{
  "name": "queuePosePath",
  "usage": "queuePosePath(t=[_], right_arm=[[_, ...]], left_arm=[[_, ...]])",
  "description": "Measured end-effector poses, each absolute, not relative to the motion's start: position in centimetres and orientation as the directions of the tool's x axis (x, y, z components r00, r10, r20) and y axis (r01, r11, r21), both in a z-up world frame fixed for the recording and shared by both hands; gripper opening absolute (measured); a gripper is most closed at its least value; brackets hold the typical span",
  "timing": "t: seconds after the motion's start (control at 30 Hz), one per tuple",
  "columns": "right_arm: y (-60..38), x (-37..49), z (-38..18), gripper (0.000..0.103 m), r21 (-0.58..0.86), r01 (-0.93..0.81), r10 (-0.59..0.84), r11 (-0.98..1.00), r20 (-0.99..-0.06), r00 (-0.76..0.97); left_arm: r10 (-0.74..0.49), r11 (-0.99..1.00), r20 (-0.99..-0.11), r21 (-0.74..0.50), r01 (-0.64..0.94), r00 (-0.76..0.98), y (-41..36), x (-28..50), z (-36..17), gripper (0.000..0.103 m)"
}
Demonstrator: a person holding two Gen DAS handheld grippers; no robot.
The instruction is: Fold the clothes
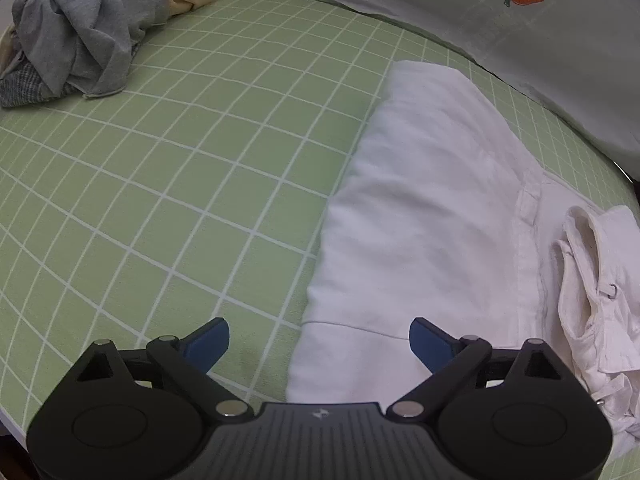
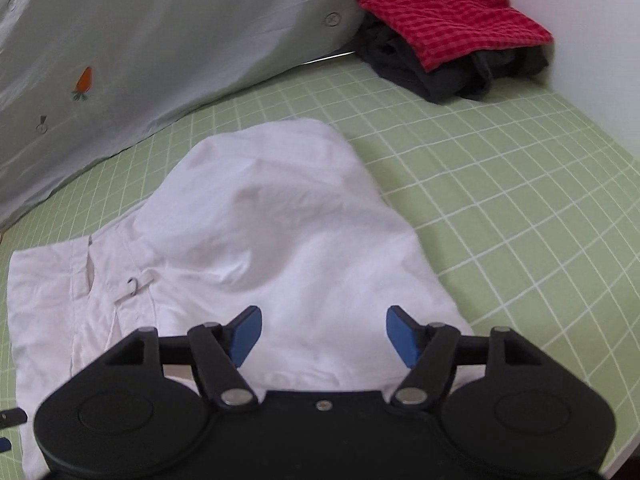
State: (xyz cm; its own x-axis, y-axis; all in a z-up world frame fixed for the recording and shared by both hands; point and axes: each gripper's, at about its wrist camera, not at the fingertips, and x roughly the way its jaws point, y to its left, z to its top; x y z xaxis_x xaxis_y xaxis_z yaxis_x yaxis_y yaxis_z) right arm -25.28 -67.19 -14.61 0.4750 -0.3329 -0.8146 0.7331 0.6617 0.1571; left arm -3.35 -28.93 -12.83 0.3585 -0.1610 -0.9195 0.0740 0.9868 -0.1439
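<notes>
Both grippers, L & R, are hovering over white trousers w/ jaws wide, holding nothing. Red cloth is lying at 1 o'clock on the bed.

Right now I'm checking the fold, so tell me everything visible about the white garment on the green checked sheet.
The white woven garment lies partly folded on the green checked sheet, one smooth panel doubled over. It shows a placket seam, a small metal ring on a tab, and a crumpled end. Both open grippers are poised above it, not gripping.

My left claw: matt black plastic, smooth blue pads. White garment: soft matt cloth, creased. Bed sheet: matt green woven cloth.
</notes>
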Motion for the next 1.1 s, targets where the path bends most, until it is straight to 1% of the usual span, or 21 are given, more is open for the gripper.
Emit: queuePosePath(t=[0.07, 0.13, 0.23, 0.3, 0.37, 0.4, 0.47, 0.53, 0.6, 0.7, 0.77, 0.83, 1.0, 1.1], right_arm=[[-67.7, -26.0, -14.5, 0.071, 0.155, 0.76, -0.353, 0.631, -0.815, 0.46], [-67.9, -26.6, -14.5, 0.07, 0.159, 0.78, -0.367, 0.605, -0.814, 0.45], [-68.3, -27.3, -14.5, 0.067, 0.179, 0.795, -0.369, 0.58, -0.812, 0.452], [-68.3, -27.5, -14.5, 0.067, 0.18, 0.798, -0.371, 0.575, -0.812, 0.451], [-68.3, -27.6, -14.6, 0.066, 0.183, 0.798, -0.367, 0.574, -0.814, 0.451], [-68.3, -27.6, -14.7, 0.066, 0.185, 0.798, -0.365, 0.573, -0.815, 0.451], [-68.2, -27.7, -14.8, 0.066, 0.187, 0.799, -0.362, 0.572, -0.816, 0.45], [-68.3, -27.9, -14.9, 0.066, 0.195, 0.801, -0.357, 0.567, -0.818, 0.451], [-68.4, -28.0, -15.0, 0.066, 0.201, 0.802, -0.353, 0.563, -0.819, 0.453], [-68.7, -28.2, -15.2, 0.066, 0.213, 0.797, -0.341, 0.565, -0.82, 0.46], [-68.9, -28.4, -15.3, 0.065, 0.223, 0.791, -0.331, 0.569, -0.819, 0.469], [-69.3, -28.5, -15.4, 0.064, 0.235, 0.786, -0.323, 0.571, -0.817, 0.478], [-70.6, -28.8, -15.7, 0.063, 0.261, 0.772, -0.3, 0.579, -0.813, 0.499], [-71.9, -29.3, -15.9, 0.063, 0.281, 0.772, -0.286, 0.571, -0.813, 0.507]], left_arm=[[-0.17, 0.985, -0.922, -0.153, 0.076, 0.348, -29.2, -3.4, -13.2, 0.091], [-0.173, 0.985, -0.926, -0.155, 0.078, 0.334, -29.5, -3.3, -13.5, 0.082], [-0.166, 0.986, -0.932, -0.15, 0.076, 0.322, -29.8, -3.4, -13.9, 0.079], [-0.16, 0.986, -0.931, -0.14, 0.085, 0.329, -30.0, -3.4, -13.9, 0.074], [-0.177, 0.984, -0.925, -0.156, 0.091, 0.336, -30.1, -3.4, -13.7, 0.061], [-0.194, 0.981, -0.923, -0.175, 0.086, 0.333, -30.0, -3.4, -13.6, 0.05], [-0.212, 0.977, -0.92, -0.195, 0.085, 0.331, -29.9, -3.4, -13.4, 0.041], [-0.228, 0.973, -0.914, -0.207, 0.097, 0.335, -29.8, -3.5, -12.9, 0.018], [-0.292, 0.956, -0.895, -0.279, 0.089, 0.338, -29.3, -3.5, -12.1, 0.008], [-0.41, 0.908, -0.847, -0.416, 0.06, 0.339, -28.9, -3.4, -9.9, 0.006], [-0.512, 0.85, -0.784, -0.522, 0.076, 0.351, -29.5, -3.4, -8.1, 0.006], [-0.587, 0.796, -0.729, -0.599, 0.088, 0.352, -30.8, -3.7, -6.5, 0.006], [-0.739, 0.661, -0.603, -0.735, 0.15, 0.301, -36.3, -4.8, -4.1, 0.005], [-0.821, 0.559, -0.524, -0.818, 0.136, 0.224, -40.3, -5.1, -5.0, 0.005]])
